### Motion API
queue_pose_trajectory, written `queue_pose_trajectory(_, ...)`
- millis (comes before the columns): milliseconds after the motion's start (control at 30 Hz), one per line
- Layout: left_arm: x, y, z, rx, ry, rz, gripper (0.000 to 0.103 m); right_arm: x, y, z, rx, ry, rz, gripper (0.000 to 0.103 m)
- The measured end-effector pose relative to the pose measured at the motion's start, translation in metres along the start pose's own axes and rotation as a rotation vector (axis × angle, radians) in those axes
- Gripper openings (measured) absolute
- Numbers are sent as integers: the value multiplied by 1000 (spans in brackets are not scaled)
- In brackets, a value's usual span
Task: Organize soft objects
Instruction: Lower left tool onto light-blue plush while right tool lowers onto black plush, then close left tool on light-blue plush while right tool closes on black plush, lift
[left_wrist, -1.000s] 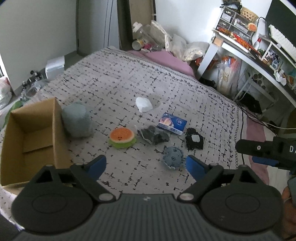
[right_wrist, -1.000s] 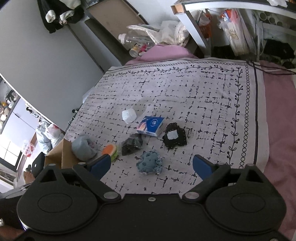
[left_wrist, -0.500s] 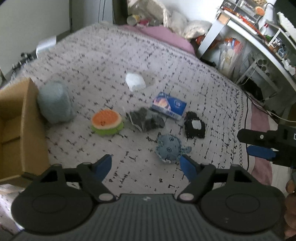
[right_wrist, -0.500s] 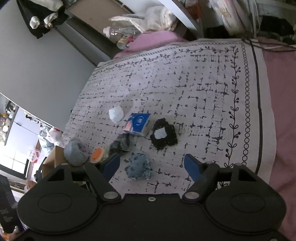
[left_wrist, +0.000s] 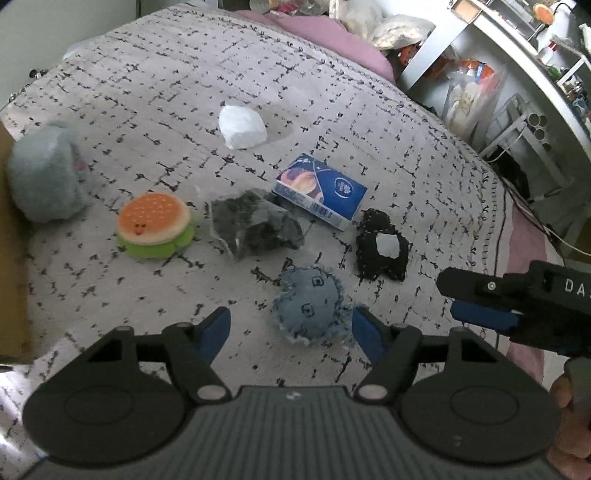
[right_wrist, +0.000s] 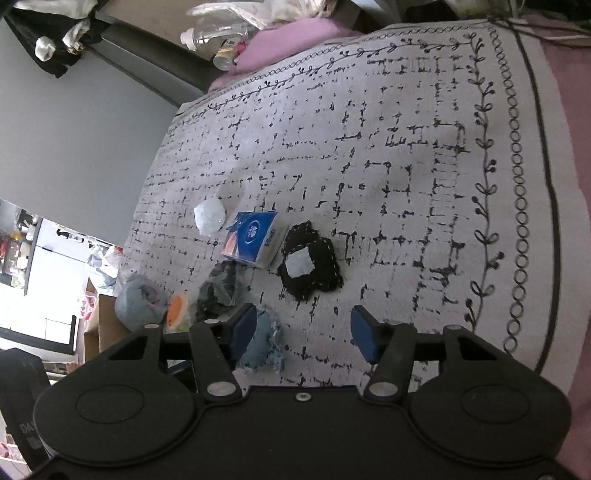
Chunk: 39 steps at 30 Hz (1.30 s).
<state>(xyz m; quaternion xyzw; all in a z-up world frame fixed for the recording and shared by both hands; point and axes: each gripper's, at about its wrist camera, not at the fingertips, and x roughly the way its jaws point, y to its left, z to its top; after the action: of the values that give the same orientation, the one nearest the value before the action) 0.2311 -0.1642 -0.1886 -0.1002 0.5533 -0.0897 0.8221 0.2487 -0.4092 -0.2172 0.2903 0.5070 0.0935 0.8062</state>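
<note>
1. While hovering low over the near end of the bed, centre the left tool on the blue denim plush. Jaws just now closing in, part open, gripping nothing. Plush on the blanket between and just ahead of the pads, apparently untouched.
2. Drop straight down before squeezing. Catch the round body, not the frayed fringe, which would likely slip free.
3. Hold the right tool off to the side. Also just narrowing, part open and empty, with only bare blanket between its pads and the denim plush just beside its left pad. Avoid crowding both tools onto one toy.
4. Aim the right tool instead at the black plush just beyond. Pinch across the stitched body, and expect it to flatten.
5. Mind the crinkly dark bundle near the denim plush, and the blue tissue pack close beside the black plush. Lift upward rather than dragging.
6. Leave the burger plush and grey fluffy plush further left for later turns.
7. Carry leftward to the cardboard box at the bed's edge, probably the drop-off.
8. Ignore the white wad farthest back for now.
</note>
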Motion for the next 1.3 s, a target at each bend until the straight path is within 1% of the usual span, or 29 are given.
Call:
queue_pose_trajectory(133, 18, -1, 3, -17, 19, -7, 64, 14, 0, 7, -8, 7, 4, 56)
queue_pose_trajectory(233, 30, -1, 5, -32, 38, -1, 61, 24, 0, 11, -5, 10, -3, 56)
queue_pose_trajectory(300, 37, 1, 6, -58, 47, -6, 61, 29, 0, 13, -11, 13, -1, 54)
queue_pose_trajectory(433, 43, -3, 10, -87, 33, 0, 61, 42, 1, 18, -17, 24, -27, 54)
queue_pose_trajectory(467, 44, -4, 11, -98, 33, 1, 58, 46, 2, 20, -17, 31, -32, 54)
queue_pose_trajectory(533, 45, -6, 12, -100, 34, 19, 43, 51, 5, 23, -37, 27, -49, 54)
queue_pose_trajectory(600, 46, -7, 12, -107, 33, 22, 34, 56, 11, 24, -71, 11, -88, 54)
queue_pose_trajectory(633, 46, -7, 12, -112, 34, 19, 30, 59, 14, 25, -83, 11, -109, 54)
queue_pose_trajectory(733, 45, -5, 10, -125, 31, 13, 24, 67, 21, 24, -114, 18, -158, 55)
queue_pose_trajectory(833, 42, -4, 8, -141, 30, 4, 21, 73, 31, 20, -173, 26, -190, 54)
queue_pose_trajectory(867, 41, -4, 6, -144, 30, 2, 21, 75, 33, 19, -188, 25, -204, 45)
queue_pose_trajectory(900, 39, -5, 6, -148, 29, -1, 20, 76, 35, 19, -197, 25, -212, 38)
queue_pose_trajectory(933, 37, -5, 5, -150, 24, -4, 19, 77, 37, 18, -202, 21, -221, 37)
queue_pose_trajectory(967, 34, -6, 4, -150, 16, -4, 19, 76, 39, 17, -208, 16, -231, 33)
queue_pose_trajectory(1033, 28, -6, 0, -153, -1, 2, 18, 70, 43, 15, -228, -8, -236, 32)
queue_pose_trajectory(1133, 17, -4, -4, -174, -24, -13, 18, 54, 48, 12, -235, -59, -238, 32)
queue_pose_trajectory(1200, 9, -4, -6, -175, -43, -6, 18, 44, 47, 10, -215, -80, -235, 32)
queue_pose_trajectory(1267, 0, -5, -8, -172, -64, 8, 18, 34, 46, 8, -185, -87, -216, 32)
queue_pose_trajectory(1300, -5, -4, -9, -176, -72, 1, 18, 30, 46, 6, -173, -87, -204, 32)
